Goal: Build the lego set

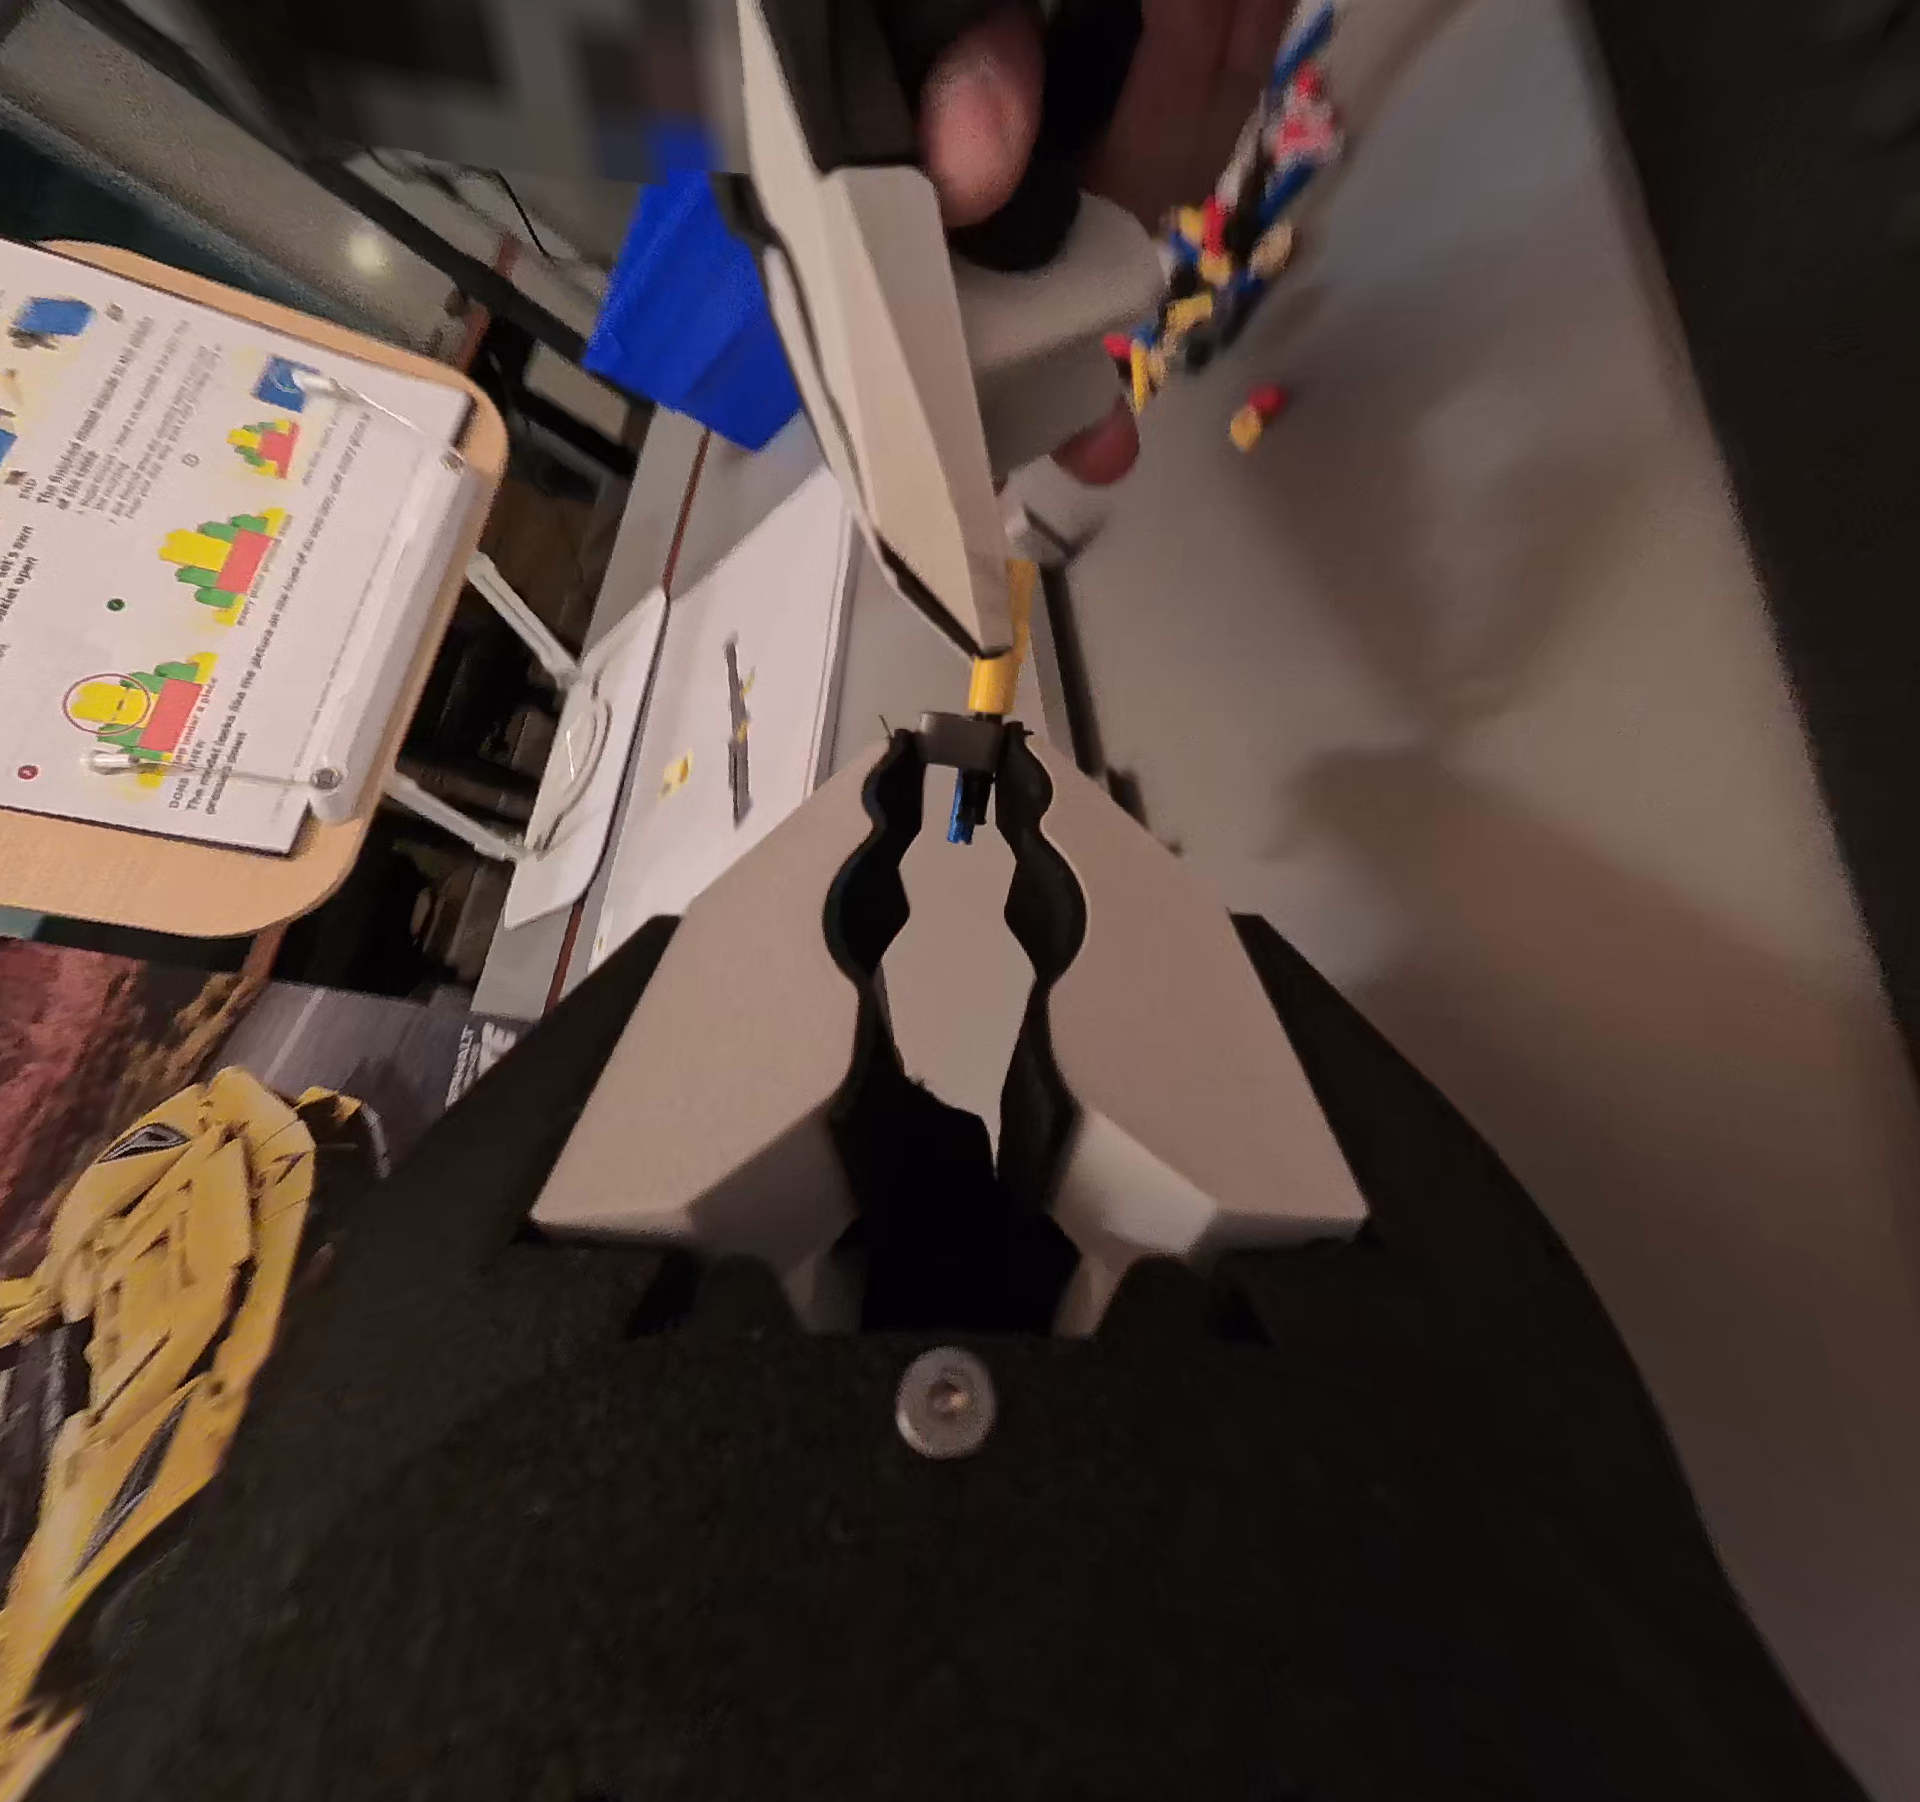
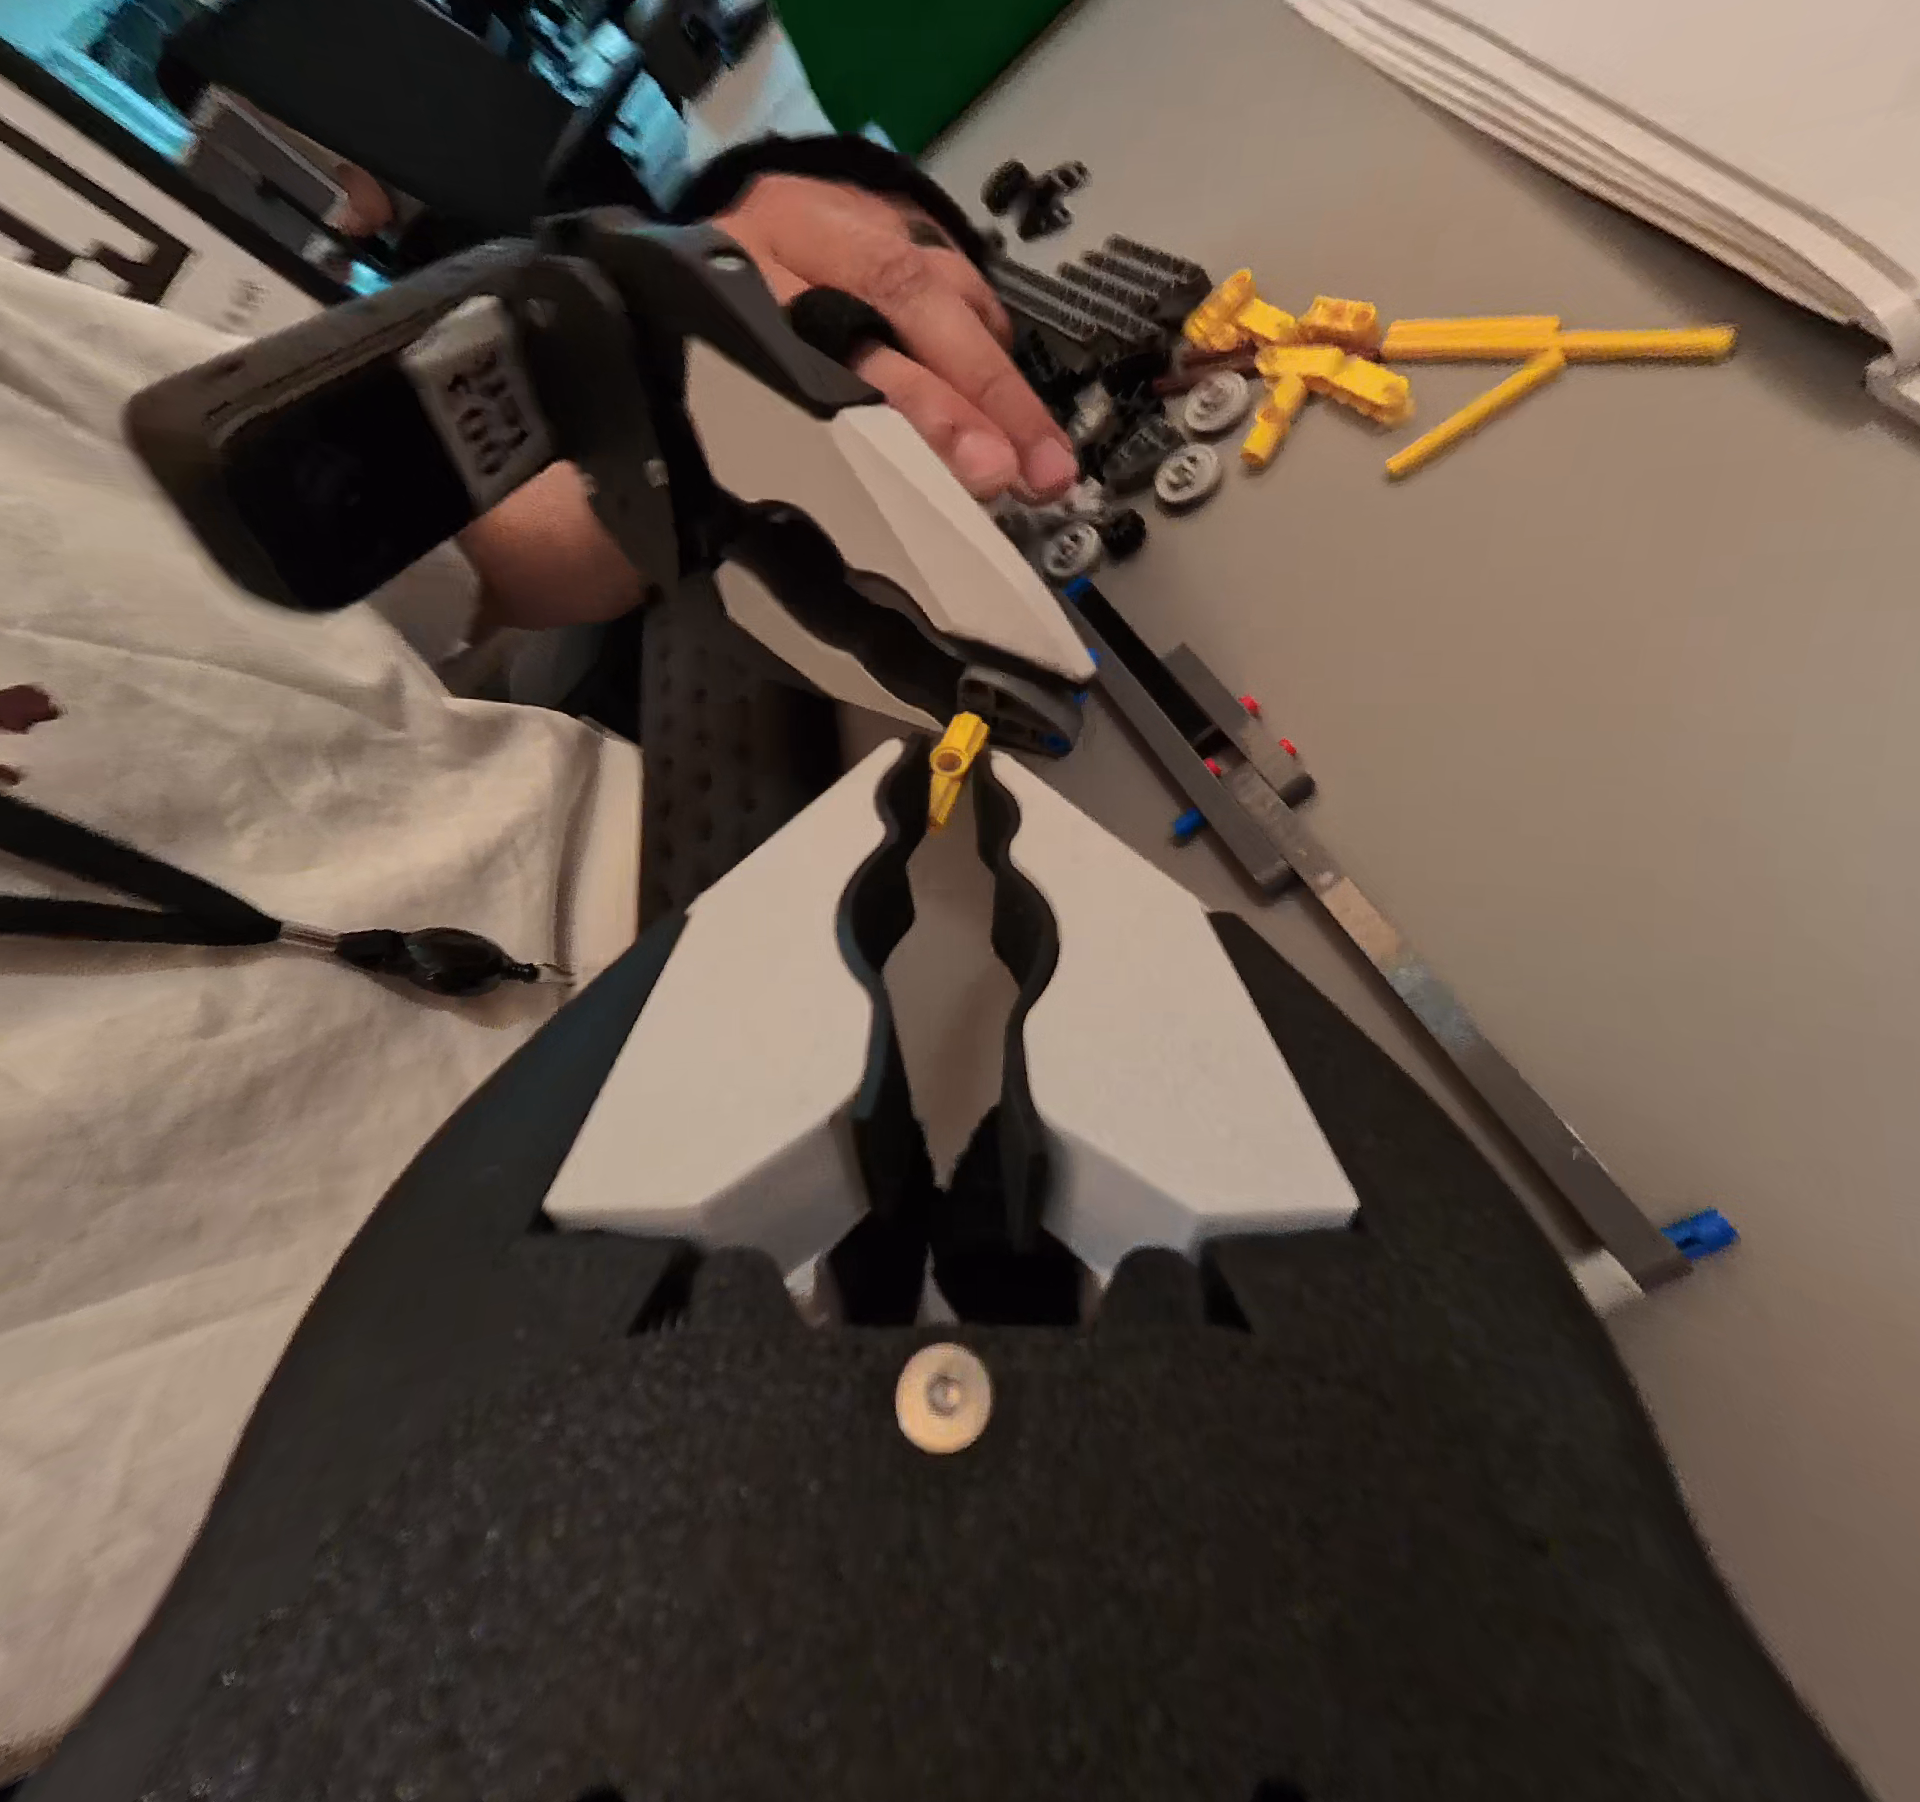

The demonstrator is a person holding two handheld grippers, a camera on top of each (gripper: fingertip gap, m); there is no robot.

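Lego pieces (image 1: 971, 750) meet, seemingly touching, between both tilted tongs (image 1: 958, 744).

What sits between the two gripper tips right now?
Only the pieces they hold: right gripper pinches a yellow connector, left gripper a grey piece. Both wrist views show them meeting.

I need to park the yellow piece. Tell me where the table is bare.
Bare grey table lies to the right of the long dark beam assembly, below the yellow rods. It is crowded around the yellow and grey parts pile and near the paper stack.
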